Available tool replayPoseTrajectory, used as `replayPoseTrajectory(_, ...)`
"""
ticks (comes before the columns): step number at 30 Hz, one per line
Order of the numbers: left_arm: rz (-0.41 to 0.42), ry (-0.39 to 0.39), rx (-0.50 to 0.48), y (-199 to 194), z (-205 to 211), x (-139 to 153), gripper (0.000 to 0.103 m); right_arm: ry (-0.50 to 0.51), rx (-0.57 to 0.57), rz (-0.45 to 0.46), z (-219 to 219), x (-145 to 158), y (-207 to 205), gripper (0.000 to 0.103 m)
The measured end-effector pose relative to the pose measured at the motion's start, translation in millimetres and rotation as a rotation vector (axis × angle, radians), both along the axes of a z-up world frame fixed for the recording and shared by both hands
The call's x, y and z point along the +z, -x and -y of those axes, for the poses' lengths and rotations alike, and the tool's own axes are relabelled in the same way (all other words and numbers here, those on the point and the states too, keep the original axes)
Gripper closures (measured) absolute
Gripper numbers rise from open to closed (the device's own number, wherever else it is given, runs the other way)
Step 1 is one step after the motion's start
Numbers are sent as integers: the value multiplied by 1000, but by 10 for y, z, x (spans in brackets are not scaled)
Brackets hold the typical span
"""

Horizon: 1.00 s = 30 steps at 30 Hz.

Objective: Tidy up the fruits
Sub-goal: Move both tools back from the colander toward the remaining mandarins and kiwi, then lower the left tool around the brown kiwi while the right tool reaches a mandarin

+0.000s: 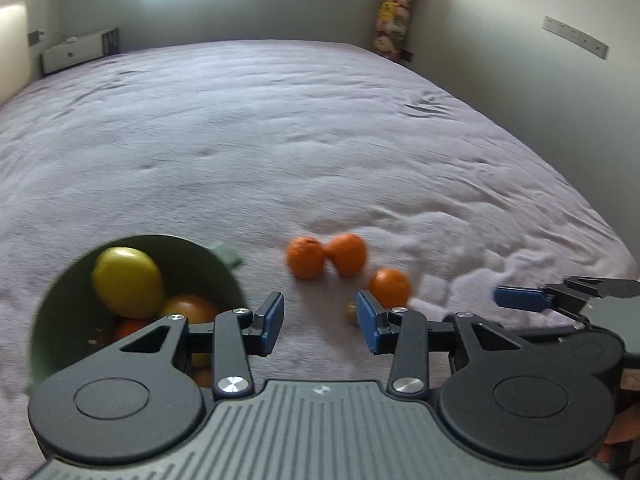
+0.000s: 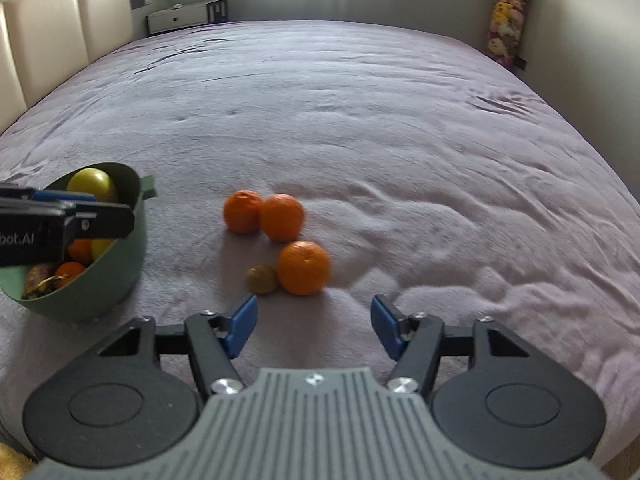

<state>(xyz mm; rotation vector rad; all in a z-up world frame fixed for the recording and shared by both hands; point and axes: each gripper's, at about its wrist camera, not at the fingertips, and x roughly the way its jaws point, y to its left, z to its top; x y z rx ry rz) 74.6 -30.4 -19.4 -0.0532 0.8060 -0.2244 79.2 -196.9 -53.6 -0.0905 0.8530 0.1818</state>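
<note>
I see three oranges (image 2: pixel 304 267) and a small kiwi (image 2: pixel 262 279) loose on the bed (image 2: pixel 360 120), near its front edge, with the green bowl (image 2: pixel 120 280) of fruit to their left. My right gripper (image 2: pixel 313 326) has its fingers apart and empty, and the nearest orange lies straight ahead of them, the kiwi just left of it. My left gripper (image 1: pixel 320 326), fingers also apart and empty, sits beside the bowl, so I judge the right one better lined up.
</note>
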Motion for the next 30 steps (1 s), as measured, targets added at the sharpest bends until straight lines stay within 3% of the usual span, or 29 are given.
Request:
replayPoseTrajectory(9, 25, -52, -47, -40, 323, -315, 56, -134, -146, -19, 289, -85, -176, 52)
replayPoseTrajectory(22, 35, -150, -86, -205, 558, -742, 58, -235, -125, -79, 196, -397, -472, 52)
replayPoseTrajectory(30, 1, -112, -93, -344, 574, -924, 60, -262, -94, -61, 151, -495, -517, 54)
